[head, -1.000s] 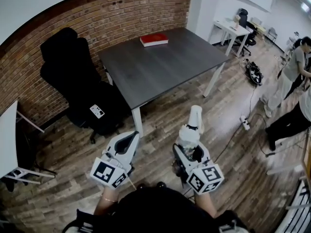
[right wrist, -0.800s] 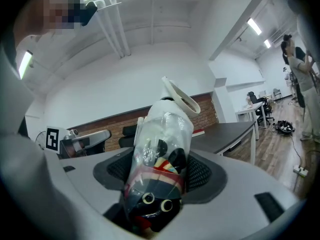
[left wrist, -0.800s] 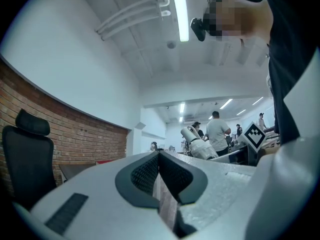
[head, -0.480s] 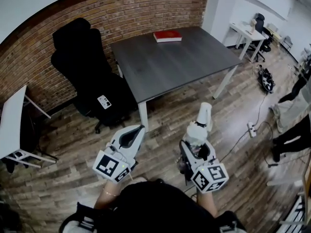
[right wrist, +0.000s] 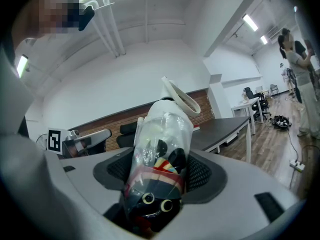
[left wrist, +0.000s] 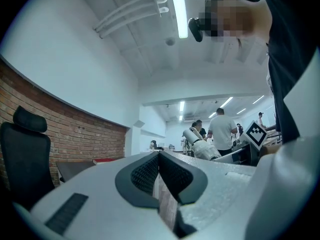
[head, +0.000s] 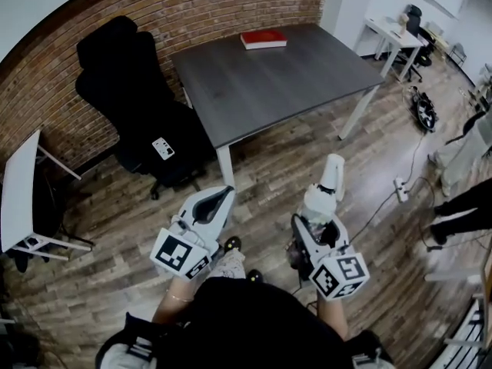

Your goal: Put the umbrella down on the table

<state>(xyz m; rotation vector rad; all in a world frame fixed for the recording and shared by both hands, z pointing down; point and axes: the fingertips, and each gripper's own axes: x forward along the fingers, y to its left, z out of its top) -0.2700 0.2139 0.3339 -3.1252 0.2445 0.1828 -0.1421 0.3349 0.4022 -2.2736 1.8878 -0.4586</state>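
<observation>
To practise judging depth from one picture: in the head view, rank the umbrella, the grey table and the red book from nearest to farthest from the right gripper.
1. The umbrella: clamped in the right gripper, sticking out ahead of it.
2. The table: ahead, across a stretch of floor.
3. The book: at the table's far edge, by the brick wall.
</observation>
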